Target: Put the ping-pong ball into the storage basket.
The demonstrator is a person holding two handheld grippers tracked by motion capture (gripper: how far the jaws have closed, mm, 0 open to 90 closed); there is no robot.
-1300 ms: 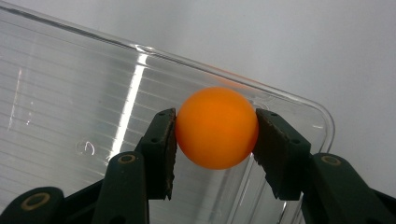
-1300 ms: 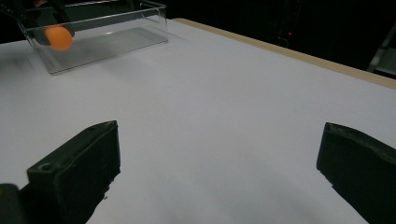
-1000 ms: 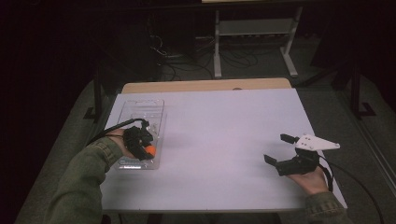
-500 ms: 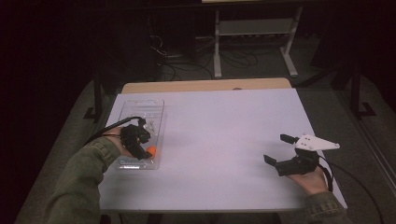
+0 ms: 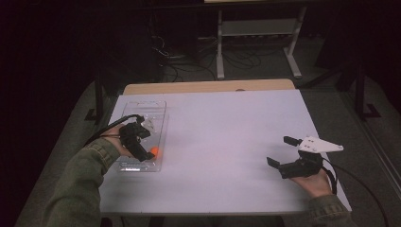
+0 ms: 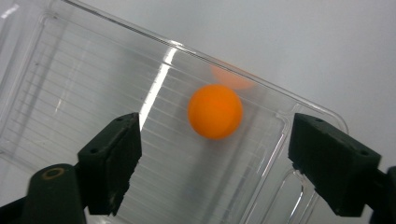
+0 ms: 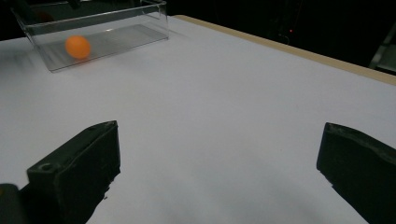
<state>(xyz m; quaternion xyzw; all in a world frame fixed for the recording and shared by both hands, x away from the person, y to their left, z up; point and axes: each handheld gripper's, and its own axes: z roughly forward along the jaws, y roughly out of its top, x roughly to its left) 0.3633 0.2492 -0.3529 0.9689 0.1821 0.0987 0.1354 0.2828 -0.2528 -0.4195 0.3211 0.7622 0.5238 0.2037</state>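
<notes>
An orange ball (image 6: 215,111) lies loose on the floor of a clear plastic tray (image 6: 70,93) at the table's left side. My left gripper (image 6: 212,156) hovers over the tray, open, its jaws wide on either side and just short of the ball, not touching it. From the high view the left gripper (image 5: 142,145) is above the tray (image 5: 142,106) with the ball (image 5: 155,152) at its tip. My right gripper (image 5: 282,151) rests open near the table's front right, holding nothing. In its own view the right gripper (image 7: 219,158) faces the far tray (image 7: 140,21) and ball (image 7: 77,46).
The white table top (image 5: 222,137) has a wooden strip (image 5: 208,87) along its far edge. Behind it on the dark floor stand a metal rack (image 5: 257,28) and tangled cables (image 5: 184,56). A cable (image 5: 359,189) trails from the right gripper.
My left gripper has drifted slightly left and back over the tray. The ball has stayed where it was. The right gripper has not moved.
</notes>
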